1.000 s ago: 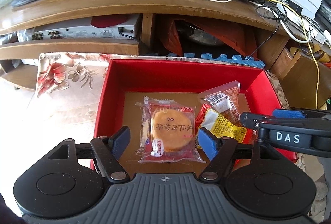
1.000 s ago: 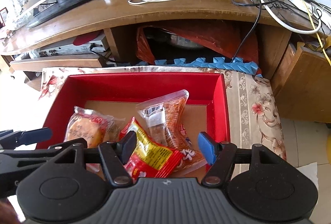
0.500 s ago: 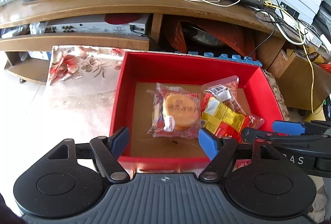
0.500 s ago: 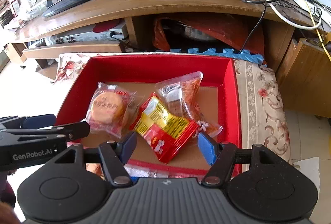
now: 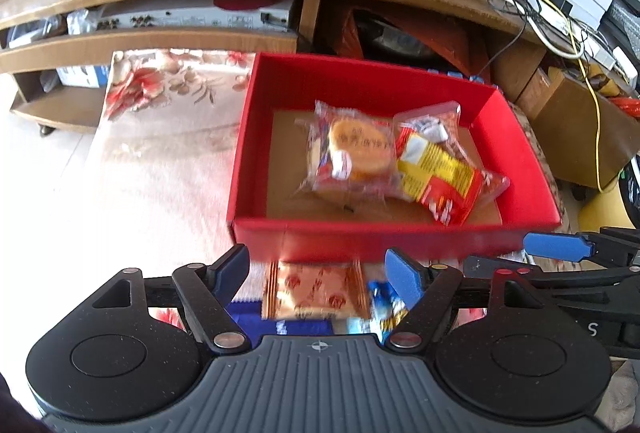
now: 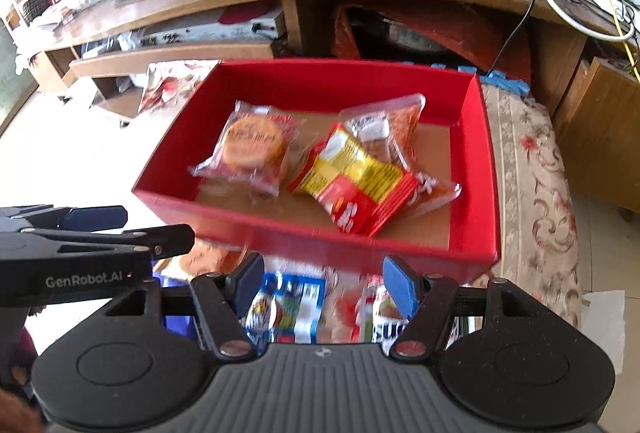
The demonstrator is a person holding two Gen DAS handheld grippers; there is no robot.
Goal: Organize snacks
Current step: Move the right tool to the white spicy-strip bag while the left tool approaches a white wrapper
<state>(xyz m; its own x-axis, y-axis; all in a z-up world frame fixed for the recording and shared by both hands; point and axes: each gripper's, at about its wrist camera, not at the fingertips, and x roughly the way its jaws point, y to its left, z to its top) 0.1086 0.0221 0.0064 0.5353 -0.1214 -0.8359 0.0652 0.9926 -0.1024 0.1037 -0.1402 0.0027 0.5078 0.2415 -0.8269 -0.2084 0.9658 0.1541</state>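
Three packets are sitting in the red box [image 6: 476, 169] right now: a round cake in clear wrap [image 6: 252, 147], a yellow-and-red pack [image 6: 356, 181] and a clear orange bag [image 6: 388, 129] half under it. A second ago we were hovering right over them; since then both grippers have pulled back toward us and now hang outside the box's near wall. The left gripper [image 5: 318, 273] has its jaws spread with nothing between them, over a gold-patterned packet [image 5: 316, 293] lying in front of the box. The right gripper [image 6: 324, 281] is also spread and empty, above a blue pack [image 6: 288, 303] and a red-and-white one [image 6: 378, 307], both blurry. So we'd say the drop-off is done and we're lining up the next pickups from the loose pile.
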